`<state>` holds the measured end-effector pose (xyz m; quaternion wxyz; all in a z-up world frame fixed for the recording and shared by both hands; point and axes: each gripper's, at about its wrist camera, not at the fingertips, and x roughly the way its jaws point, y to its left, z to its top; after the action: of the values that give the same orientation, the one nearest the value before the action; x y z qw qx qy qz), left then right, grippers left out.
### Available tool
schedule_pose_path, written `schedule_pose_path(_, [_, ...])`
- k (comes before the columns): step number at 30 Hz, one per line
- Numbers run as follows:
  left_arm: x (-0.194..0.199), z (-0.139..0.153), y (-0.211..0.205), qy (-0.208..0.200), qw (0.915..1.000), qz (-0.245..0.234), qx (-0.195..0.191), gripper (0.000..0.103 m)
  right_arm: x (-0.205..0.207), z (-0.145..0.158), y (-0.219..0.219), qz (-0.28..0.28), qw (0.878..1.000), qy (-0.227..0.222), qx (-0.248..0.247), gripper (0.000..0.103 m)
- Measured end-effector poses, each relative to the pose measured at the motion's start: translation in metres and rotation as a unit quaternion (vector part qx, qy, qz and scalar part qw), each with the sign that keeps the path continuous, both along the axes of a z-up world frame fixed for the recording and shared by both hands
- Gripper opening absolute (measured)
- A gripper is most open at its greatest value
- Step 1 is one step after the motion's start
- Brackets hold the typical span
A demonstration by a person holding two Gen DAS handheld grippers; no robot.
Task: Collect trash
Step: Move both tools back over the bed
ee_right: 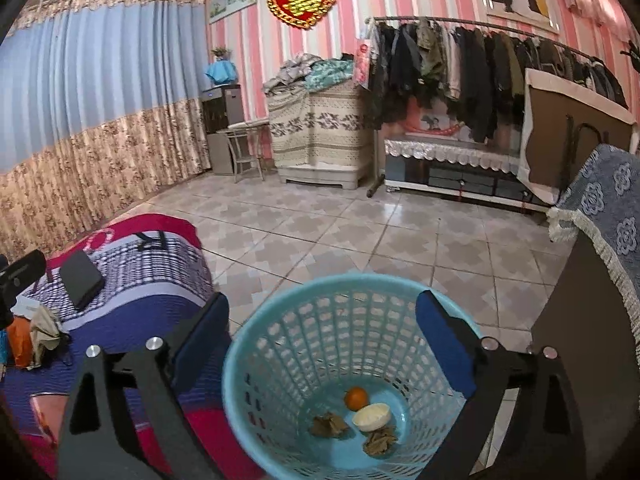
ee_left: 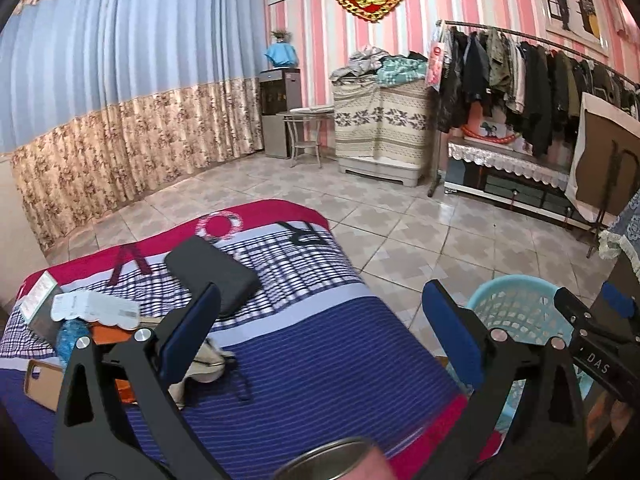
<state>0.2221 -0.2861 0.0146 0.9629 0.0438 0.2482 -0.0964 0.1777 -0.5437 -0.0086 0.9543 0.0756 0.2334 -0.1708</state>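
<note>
We held the right gripper (ee_right: pixel 322 356) directly above a light blue plastic basket (ee_right: pixel 256 364) that stood on the tiled floor (ee_right: pixel 360 240), its fingers spread wide with nothing between them. In the basket's bottom lay the trash: an orange piece of fruit (ee_right: pixel 356 397) at about 12 o'clock, a pale rounded peel or shell (ee_right: pixel 371 415) touching it at 3 o'clock, and two brown dried leaves, one (ee_right: pixel 328 425) at 9 o'clock and the other (ee_right: pixel 379 443) at 5 o'clock.

Our left gripper (ee_left: pixel 320 336) hung over a table covered with a blue, white and red striped cloth (ee_left: pixel 320 344), its fingers likewise apart and empty. From that camera the basket (ee_left: pixel 516 312) sat at 3 o'clock, just beside the table's edge. On the cloth, at 10 o'clock, rested a dark flat case (ee_left: pixel 212 272); toward 9 o'clock lay a clutter of papers (ee_left: pixel 96 310) and a tan phone case (ee_left: pixel 42 384). A metal can's rim (ee_left: pixel 324 460) showed at 6 o'clock.
</note>
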Motion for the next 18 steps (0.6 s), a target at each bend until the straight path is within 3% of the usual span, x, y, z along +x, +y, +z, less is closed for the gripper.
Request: schedule_pose_path(18, [-0.016,-0.002,0.136,0.001,0.9957,0.091,0.014,0.097,0.015,0.014,0.104,0.117,0.992,-0.010,-0.038,0.093])
